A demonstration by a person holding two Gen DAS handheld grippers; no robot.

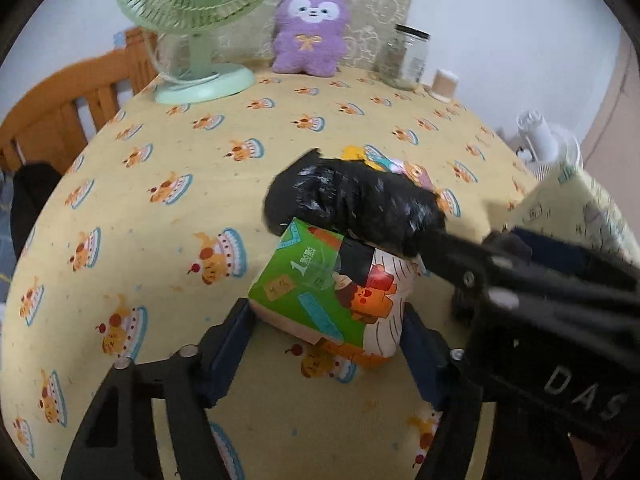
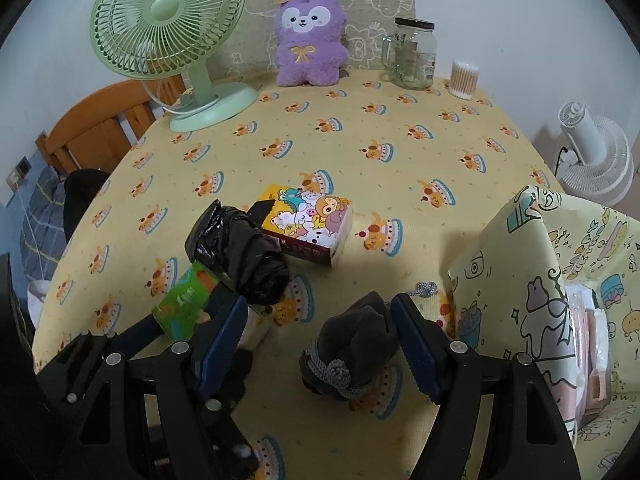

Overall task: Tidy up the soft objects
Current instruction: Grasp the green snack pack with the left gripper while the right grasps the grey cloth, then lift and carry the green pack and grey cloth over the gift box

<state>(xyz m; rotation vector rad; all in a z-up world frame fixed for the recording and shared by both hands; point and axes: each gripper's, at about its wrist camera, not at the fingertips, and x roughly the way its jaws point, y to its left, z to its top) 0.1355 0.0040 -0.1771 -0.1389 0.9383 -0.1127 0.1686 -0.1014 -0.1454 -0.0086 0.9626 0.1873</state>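
A green tissue pack [image 1: 320, 284] lies on the yellow tablecloth between the fingers of my left gripper [image 1: 328, 340], which is open around it. A black plastic roll [image 1: 352, 200] rests on its far side; both also show in the right wrist view, the pack [image 2: 184, 304] and the roll [image 2: 244, 256]. A cartoon tissue pack [image 2: 312, 228] lies behind them. A dark grey drawstring pouch [image 2: 352, 348] lies between the fingers of my open right gripper [image 2: 320, 340]. A printed fabric storage bag [image 2: 560, 300] stands at the right, holding pink packs.
At the table's back stand a green fan [image 2: 168, 40], a purple plush toy [image 2: 308, 36], a glass jar [image 2: 412, 56] and a cotton-swab tub [image 2: 464, 80]. A wooden bed frame [image 2: 100, 132] is at the left and a white fan [image 2: 592, 152] at the right.
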